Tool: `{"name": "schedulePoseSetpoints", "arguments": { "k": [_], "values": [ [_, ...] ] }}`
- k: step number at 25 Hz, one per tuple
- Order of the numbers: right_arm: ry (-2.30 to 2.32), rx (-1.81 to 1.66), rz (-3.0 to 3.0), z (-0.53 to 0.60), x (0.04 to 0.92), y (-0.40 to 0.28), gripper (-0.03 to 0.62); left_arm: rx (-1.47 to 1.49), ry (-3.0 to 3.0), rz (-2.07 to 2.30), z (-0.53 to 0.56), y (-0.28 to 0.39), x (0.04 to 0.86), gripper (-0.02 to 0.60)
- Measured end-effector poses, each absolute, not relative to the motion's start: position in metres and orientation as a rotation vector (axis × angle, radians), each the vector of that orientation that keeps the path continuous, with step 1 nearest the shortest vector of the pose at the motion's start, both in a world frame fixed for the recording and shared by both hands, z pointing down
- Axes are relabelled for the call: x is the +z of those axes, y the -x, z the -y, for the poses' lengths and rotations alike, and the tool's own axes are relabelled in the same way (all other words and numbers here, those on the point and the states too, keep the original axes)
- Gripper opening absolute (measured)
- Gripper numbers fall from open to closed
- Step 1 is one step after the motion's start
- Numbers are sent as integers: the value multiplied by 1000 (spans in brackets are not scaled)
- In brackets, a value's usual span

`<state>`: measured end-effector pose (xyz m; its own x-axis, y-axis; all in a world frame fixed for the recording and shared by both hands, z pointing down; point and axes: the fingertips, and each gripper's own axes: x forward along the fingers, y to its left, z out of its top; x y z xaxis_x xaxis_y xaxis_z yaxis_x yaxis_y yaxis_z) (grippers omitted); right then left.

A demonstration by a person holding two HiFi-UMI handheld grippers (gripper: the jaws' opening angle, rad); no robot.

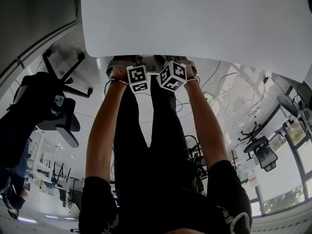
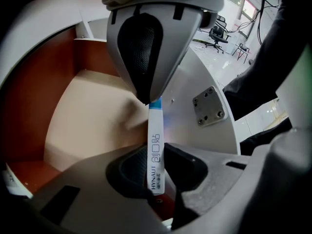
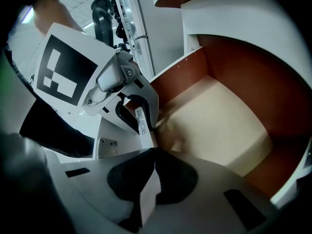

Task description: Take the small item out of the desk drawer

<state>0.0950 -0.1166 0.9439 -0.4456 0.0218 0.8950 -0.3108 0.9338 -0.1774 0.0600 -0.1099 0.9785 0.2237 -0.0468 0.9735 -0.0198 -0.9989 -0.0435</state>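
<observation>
The small item is a thin white plaster strip [image 2: 156, 145] with printed lettering and a blue end, stretched between my two grippers above the open drawer [image 2: 87, 116]. In the left gripper view my left gripper [image 2: 156, 182] is shut on the lettered end, and the right gripper [image 2: 148, 97] holds the blue end. In the right gripper view the strip [image 3: 142, 123] runs from the left gripper [image 3: 139, 115] down into the seam of my right gripper [image 3: 153, 177], which is shut on it. In the head view only the marker cubes [image 1: 138, 78] [image 1: 172, 75] show, at the white desk [image 1: 195, 18] edge.
The drawer [image 3: 214, 121] has a pale floor and red-brown walls. A metal plate with screws [image 2: 208, 106] sits on the white panel beside it. Office chairs stand on the floor at the left [image 1: 53, 106] and right [image 1: 263, 152]. The person's legs are below the grippers.
</observation>
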Motion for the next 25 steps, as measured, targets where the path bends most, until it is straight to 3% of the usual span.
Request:
{"name": "schedulePoseSetpoints", "arguments": {
  "k": [10, 25],
  "values": [
    [-397, 470, 2025, 117, 878, -102, 26, -1938, 2471, -276, 110, -46, 930, 90],
    [-874, 699, 2091, 93, 668, -103, 26, -1816, 2816, -888, 66, 13, 740, 89]
  ]
}}
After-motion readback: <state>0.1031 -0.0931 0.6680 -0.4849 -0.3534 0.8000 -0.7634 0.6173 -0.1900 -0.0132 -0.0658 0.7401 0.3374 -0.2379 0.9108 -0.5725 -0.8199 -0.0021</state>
